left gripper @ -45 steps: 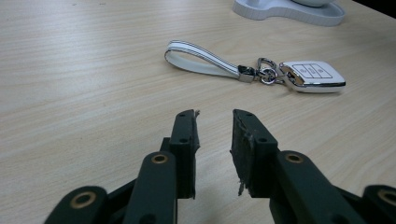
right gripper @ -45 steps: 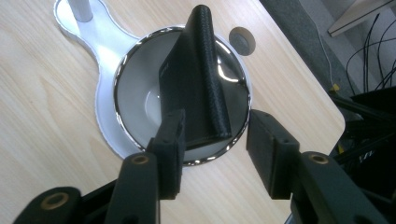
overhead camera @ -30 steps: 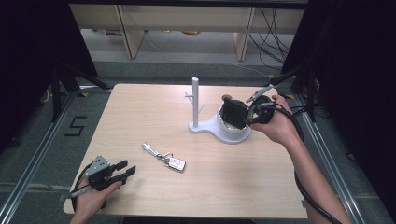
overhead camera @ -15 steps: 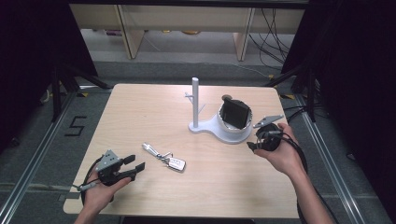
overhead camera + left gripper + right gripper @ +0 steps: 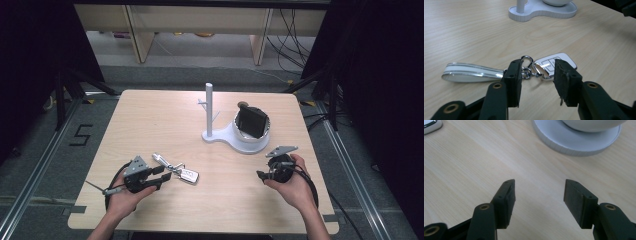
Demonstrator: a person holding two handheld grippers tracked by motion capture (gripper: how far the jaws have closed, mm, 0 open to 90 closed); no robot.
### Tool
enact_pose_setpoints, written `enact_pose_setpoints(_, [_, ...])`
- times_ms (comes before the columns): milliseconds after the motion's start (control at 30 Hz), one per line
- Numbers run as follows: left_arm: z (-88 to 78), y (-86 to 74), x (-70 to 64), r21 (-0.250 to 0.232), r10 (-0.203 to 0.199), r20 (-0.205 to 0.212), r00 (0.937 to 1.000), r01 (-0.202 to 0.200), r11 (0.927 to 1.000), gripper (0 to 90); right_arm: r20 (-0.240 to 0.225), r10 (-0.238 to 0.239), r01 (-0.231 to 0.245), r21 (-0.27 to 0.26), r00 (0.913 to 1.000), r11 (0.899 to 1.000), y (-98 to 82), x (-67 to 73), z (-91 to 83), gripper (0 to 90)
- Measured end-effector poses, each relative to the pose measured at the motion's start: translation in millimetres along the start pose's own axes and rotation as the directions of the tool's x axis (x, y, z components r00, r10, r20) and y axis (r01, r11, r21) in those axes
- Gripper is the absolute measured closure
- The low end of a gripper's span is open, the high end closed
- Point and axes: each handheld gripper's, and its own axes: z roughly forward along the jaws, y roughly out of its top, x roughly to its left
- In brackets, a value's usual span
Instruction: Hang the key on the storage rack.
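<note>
A silver key fob (image 5: 189, 175) lies on the table, joined by metal rings (image 5: 527, 60) to a white strap (image 5: 471, 73). My left gripper (image 5: 164, 175) is low at the keys from the left. Its jaws (image 5: 537, 72) are open and have just been closing; the rings and the near end of the key fob (image 5: 556, 61) lie between the tips, and the pads do not press on them. My right gripper (image 5: 261, 176) is held low over bare wood at the front right. Its jaws (image 5: 539, 187) are open, have just been opening, and hold nothing.
A white stand (image 5: 235, 142) sits at the table's middle right, with an upright post (image 5: 209, 107) and a bowl holding a black object (image 5: 251, 122). The stand's base (image 5: 576, 141) lies just ahead of my right gripper. The table's right edge (image 5: 315, 165) is close by.
My right gripper came away from the bowl and sank toward the front right of the table. My left gripper slid right up to the keys.
</note>
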Motion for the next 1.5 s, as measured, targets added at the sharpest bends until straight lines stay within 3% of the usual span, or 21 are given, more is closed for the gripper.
enact_pose_setpoints(267, [36.8, 15.2, 10.3, 0.087, 0.003, 0.01, 1.0, -0.003, 0.9962, 64.7, -0.016, 0.035, -0.035, -0.022, 0.9993, 0.999, -14.7, 6.6, 10.7, 43.7])
enact_pose_setpoints(367, [44.3, 16.5, 12.7, 0.121, 0.005, 0.012, 0.9999, -0.006, 0.9927, 66.1, -0.025, 0.03, -0.03, -0.03, 0.9993, 0.999, -18.3, 8.5, 14.1, 43.5])
enact_pose_setpoints(433, [48.6, 17.0, 13.9, 0.135, 0.01, 0.01, 0.9999, -0.011, 0.9907, 66.7, -0.031, 0.057, -0.058, -0.021, 0.9979, 0.998, -19.4, 11.6, 13.5, 43.5])
enact_pose_setpoints(467, [48.8, 17.8, 16.2, 0.167, 0.03, 0.02, 0.9993, -0.033, 0.9854, 66.8, -0.033, 0.061, -0.062, -0.028, 0.9976, 0.998, -20.1, 12.3, 13.7, 43.4])
enact_pose_setpoints(533, [53.0, 17.0, 14.8, 0.166, 0.006, 0.014, 0.9999, -0.009, 0.9861, 66.8, -0.034, 0.059, -0.06, -0.023, 0.9977, 0.998, -20.8, 12.0, 12.5, 43.3])
enact_pose_setpoints(600, [53.4, 16.9, 16.7, 0.203, 0.035, 0.01, 0.9993, -0.037, 0.9784, 66.7, -0.035, 0.059, -0.059, -0.024, 0.9977, 0.998, -21.6, 11.1, 11.8, 43.1])
enact_pose_setpoints(700, [55.7, 16.2, 17.1, 0.208, 0.032, -0.005, 0.9995, -0.03, 0.9777, 66.0, -0.034, 0.07, -0.071, -0.028, 0.997, 0.997, -23.2, 10.1, 11.3, 42.9])
enact_pose_setpoints(1000, [57.6, 19.2, 14.1, 0.268, 0.051, -0.016, 0.9986, -0.045, 0.9624, 64.4, -0.044, 0.083, -0.084, -0.029, 0.9956, 0.996, -26.9, 14.4, 14.8, 42.4])
enact_pose_setpoints(1200, [55.6, 24.0, 10.1, 0.323, 0.073, -0.031, 0.9969, -0.059, 0.9447, 62.8, -0.042, 0.075, -0.076, -0.027, 0.9963, 0.997, -26.0, 13.8, 14.0, 42.0])
enact_pose_setpoints(1267, [55.2, 27.0, 9.1, 0.356, 0.086, -0.024, 0.996, -0.072, 0.9318, 63.1, -0.046, 0.086, -0.087, -0.023, 0.9953, 0.996, -25.3, 14.5, 12.8, 41.7])
enact_pose_setpoints(1367, [53.6, 32.5, 7.3, 0.375, 0.082, -0.022, 0.9964, -0.068, 0.9244, 63.0, -0.047, 0.074, -0.075, -0.017, 0.9962, 0.997, -24.8, 13.8, 11.4, 41.6])
enact_pose_setpoints(1433, [53.0, 35.6, 7.0, 0.403, 0.102, -0.014, 0.9947, -0.088, 0.9108, 62.6, -0.046, 0.087, -0.088, -0.022, 0.9952, 0.996, -25.3, 14.5, 11.1, 41.7])
enact_pose_setpoints(1467, [53.7, 36.0, 6.1, 0.41, 0.099, -0.021, 0.9949, -0.082, 0.9085, 62.6, -0.048, 0.088, -0.089, -0.019, 0.995, 0.996, -25.5, 14.0, 10.8, 41.7])
enact_pose_setpoints(1500, [54.2, 36.8, 6.3, 0.429, 0.109, -0.017, 0.9939, -0.091, 0.8989, 62.2, -0.047, 0.087, -0.088, -0.019, 0.9951, 0.996, -25.7, 13.6, 10.7, 41.6])
